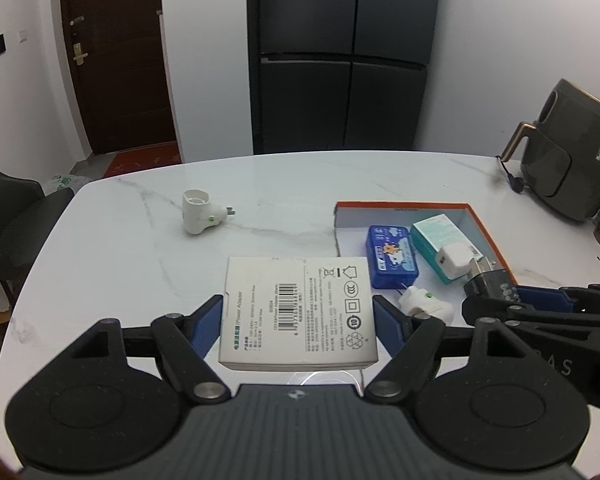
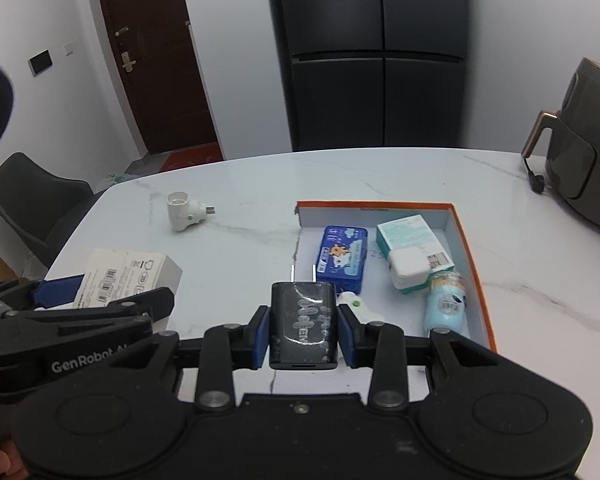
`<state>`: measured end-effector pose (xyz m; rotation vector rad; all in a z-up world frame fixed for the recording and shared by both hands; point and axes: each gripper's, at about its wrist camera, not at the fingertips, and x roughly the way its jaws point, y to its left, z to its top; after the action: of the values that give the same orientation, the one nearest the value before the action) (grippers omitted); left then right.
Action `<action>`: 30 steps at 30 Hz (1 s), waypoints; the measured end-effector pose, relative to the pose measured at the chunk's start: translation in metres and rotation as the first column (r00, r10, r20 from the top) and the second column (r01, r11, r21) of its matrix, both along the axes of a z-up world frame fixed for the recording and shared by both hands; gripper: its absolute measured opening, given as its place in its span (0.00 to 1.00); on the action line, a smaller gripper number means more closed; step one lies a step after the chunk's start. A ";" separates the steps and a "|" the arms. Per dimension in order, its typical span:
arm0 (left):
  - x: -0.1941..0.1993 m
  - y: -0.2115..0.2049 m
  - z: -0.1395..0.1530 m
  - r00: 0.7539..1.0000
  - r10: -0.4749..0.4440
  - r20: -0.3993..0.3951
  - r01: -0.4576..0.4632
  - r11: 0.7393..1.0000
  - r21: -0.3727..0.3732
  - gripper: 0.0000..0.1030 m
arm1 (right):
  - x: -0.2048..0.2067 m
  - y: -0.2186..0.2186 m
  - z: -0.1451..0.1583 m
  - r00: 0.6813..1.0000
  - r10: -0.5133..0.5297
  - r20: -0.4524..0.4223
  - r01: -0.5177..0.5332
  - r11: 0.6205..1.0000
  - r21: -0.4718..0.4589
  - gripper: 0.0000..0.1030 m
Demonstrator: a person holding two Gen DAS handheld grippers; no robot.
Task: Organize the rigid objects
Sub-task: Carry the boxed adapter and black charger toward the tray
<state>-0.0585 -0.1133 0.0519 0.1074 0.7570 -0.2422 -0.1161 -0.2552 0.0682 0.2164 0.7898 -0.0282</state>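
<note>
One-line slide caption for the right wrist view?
Right gripper clamps a black charger, prongs forward, near the orange-rimmed box; left gripper holds a white adapter box.

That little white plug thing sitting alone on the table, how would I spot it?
Start at the white marble table and look to the left of the orange-rimmed box. Out in the open lies a white plug-in adapter, touching nothing. Its round open socket, green dot and metal prongs set it apart.

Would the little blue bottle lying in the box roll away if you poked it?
Probably. The blue bottle looks round and lies on its side, so a nudge could roll it. The orange-edged box wall beside it should stop it soon. It looks small, so likely light.
</note>
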 end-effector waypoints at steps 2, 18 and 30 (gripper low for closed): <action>-0.001 -0.005 -0.001 1.000 -0.009 -0.001 0.009 1.000 -0.001 0.77 | -0.002 -0.005 0.000 1.000 -0.008 -0.001 0.008 1.000 0.000 0.42; -0.006 -0.036 -0.006 0.998 -0.061 -0.006 0.061 0.998 -0.004 0.77 | -0.017 -0.036 -0.002 0.998 -0.064 -0.006 0.064 0.998 0.003 0.42; -0.012 -0.062 -0.011 0.994 -0.104 -0.017 0.104 0.995 -0.002 0.77 | -0.029 -0.061 -0.008 0.994 -0.107 -0.019 0.107 0.994 0.006 0.42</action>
<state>-0.0705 -0.1757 0.0405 0.1438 0.7686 -0.3434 -0.1451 -0.3157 0.0602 0.2649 0.7960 -0.1284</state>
